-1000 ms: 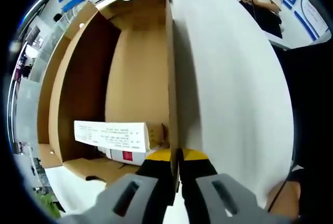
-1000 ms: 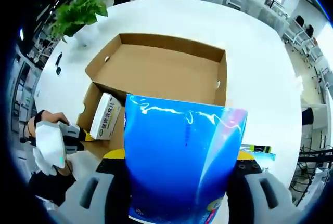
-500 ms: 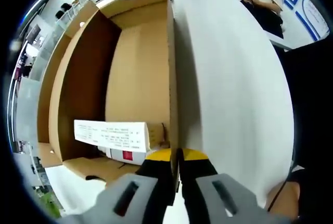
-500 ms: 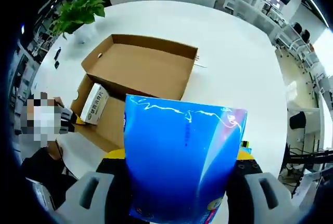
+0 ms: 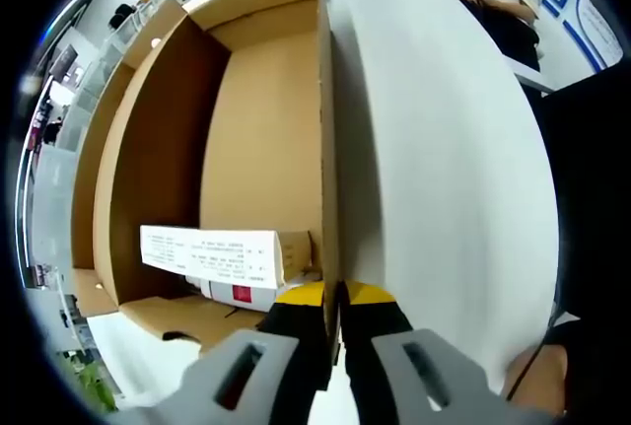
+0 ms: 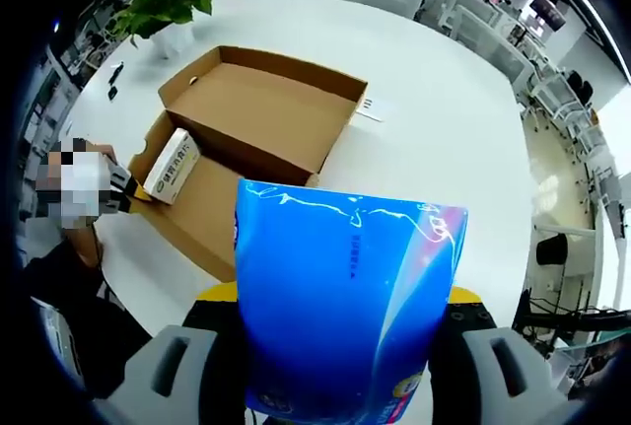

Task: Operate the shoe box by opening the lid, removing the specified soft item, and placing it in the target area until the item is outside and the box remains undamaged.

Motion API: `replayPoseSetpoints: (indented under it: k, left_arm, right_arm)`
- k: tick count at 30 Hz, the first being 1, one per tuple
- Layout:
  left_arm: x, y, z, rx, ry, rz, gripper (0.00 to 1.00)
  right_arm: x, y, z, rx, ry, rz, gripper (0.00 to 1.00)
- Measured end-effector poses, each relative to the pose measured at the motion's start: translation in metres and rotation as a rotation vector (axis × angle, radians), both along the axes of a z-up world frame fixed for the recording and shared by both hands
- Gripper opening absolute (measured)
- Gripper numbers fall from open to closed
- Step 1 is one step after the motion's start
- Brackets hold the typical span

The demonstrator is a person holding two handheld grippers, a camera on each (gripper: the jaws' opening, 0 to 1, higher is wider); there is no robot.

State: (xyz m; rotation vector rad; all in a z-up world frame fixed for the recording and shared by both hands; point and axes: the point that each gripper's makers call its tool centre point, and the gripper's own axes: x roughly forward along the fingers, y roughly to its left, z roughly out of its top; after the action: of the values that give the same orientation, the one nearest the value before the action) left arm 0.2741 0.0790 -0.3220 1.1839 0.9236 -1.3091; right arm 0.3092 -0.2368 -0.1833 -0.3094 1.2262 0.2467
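- The left gripper (image 5: pixel 333 321) is clamped on the near edge of the box (image 5: pixel 261 149); its jaws pinch the cardboard wall that runs straight ahead of it.
- Just ahead and to the left of those jaws, inside the box, lies a small white carton (image 5: pixel 222 257) with printed text.
- The right gripper (image 6: pixel 340 346) is clamped on a blue pouch (image 6: pixel 340 297), which stands up between its jaws, close to the camera.
- Beyond the pouch and to its left, the box sits open on a white table (image 6: pixel 444 159), lid folded back, with the carton in its near corner.
- A potted plant (image 6: pixel 168 1) stands far ahead to the left.
- Judging progress: the lid is open and the pouch is out and held above the table. Setting it down remains. No damage to the box is visible.
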Motion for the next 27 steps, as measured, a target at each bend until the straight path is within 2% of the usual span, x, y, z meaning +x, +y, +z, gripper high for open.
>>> replayPoseSetpoints:
  k: [10, 15, 27]
  left_arm:
    - [0.000, 0.002, 0.000, 0.003, 0.001, 0.004, 0.04]
    - [0.000, 0.003, 0.001, -0.002, 0.001, 0.003, 0.04]
    - [0.000, 0.003, 0.001, 0.000, 0.001, 0.005, 0.04]
  right_arm:
    - [-0.016, -0.012, 0.004, -0.063, -0.015, 0.094, 0.74]
    - [-0.015, -0.017, 0.003, -0.088, -0.009, 0.146, 0.74]
    - [-0.017, -0.020, 0.000, -0.103, -0.010, 0.183, 0.73]
